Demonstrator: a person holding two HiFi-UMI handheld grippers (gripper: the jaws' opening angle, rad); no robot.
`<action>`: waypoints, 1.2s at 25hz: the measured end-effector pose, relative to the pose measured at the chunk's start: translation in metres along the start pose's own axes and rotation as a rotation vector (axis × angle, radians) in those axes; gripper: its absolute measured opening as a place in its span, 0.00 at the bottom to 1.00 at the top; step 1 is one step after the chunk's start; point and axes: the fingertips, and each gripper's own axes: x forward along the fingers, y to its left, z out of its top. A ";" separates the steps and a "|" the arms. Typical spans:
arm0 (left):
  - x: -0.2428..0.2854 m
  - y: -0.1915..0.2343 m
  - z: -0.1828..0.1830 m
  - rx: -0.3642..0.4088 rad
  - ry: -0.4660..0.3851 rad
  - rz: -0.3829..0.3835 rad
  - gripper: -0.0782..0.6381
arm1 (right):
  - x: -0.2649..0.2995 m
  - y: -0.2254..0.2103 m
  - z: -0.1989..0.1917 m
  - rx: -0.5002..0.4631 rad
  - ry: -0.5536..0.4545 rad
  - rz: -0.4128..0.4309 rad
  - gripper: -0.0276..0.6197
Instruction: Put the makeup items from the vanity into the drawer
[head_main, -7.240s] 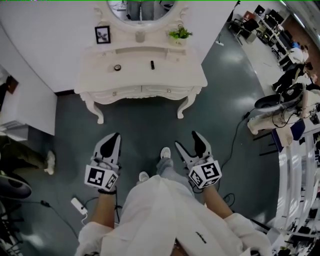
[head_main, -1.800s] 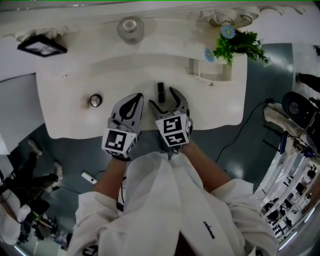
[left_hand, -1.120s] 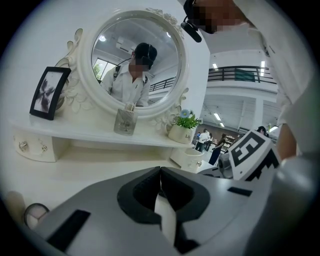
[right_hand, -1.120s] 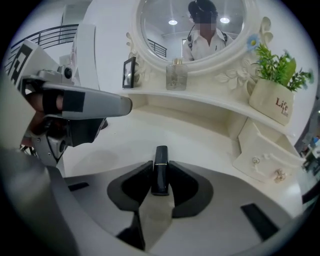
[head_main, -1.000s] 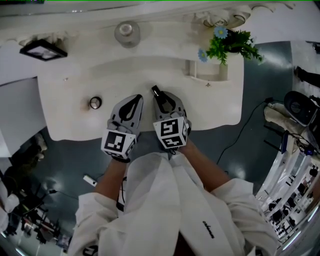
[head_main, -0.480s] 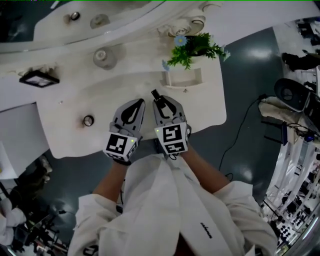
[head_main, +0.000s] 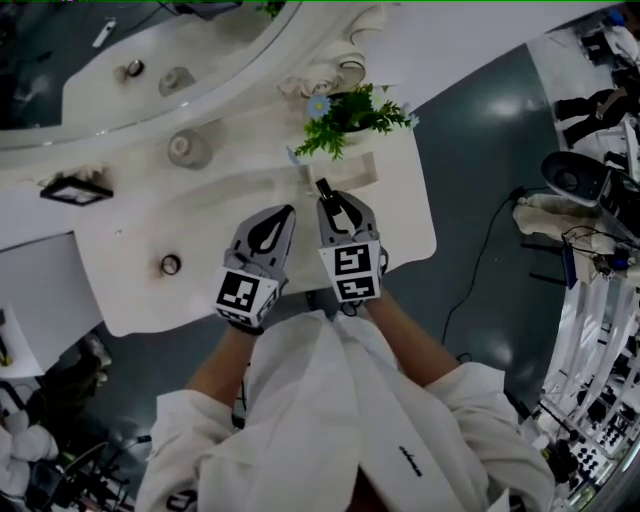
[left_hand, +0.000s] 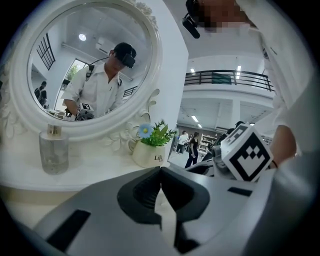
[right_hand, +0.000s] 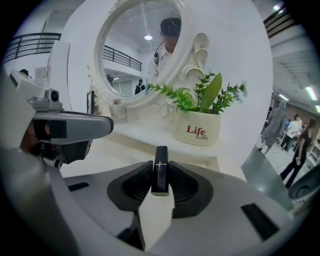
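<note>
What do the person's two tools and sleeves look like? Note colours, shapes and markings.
The left tool and the right tool match. Each has a light grey, tapering body with black ribbed pads inside, and each carries a white cube printed with black square markers. The person wears a white shirt with the sleeves pushed up above the forearms.

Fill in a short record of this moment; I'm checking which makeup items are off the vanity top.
left gripper: shut, empty
right gripper: shut on lipstick, held clear of the vanity
jar: on the vanity, left of both grippers in the head view, untouched
other things on vanity: bottle, plant, frame
drawer: not in view
</note>
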 end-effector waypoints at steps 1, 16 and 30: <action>0.003 -0.002 0.001 0.000 0.000 -0.001 0.15 | 0.000 -0.004 0.000 0.001 0.001 -0.001 0.22; 0.030 -0.010 0.012 -0.010 -0.010 0.043 0.15 | 0.018 -0.045 -0.001 -0.022 0.032 0.004 0.22; 0.033 -0.009 0.012 -0.019 -0.011 0.076 0.15 | 0.026 -0.054 -0.005 -0.047 0.026 0.021 0.22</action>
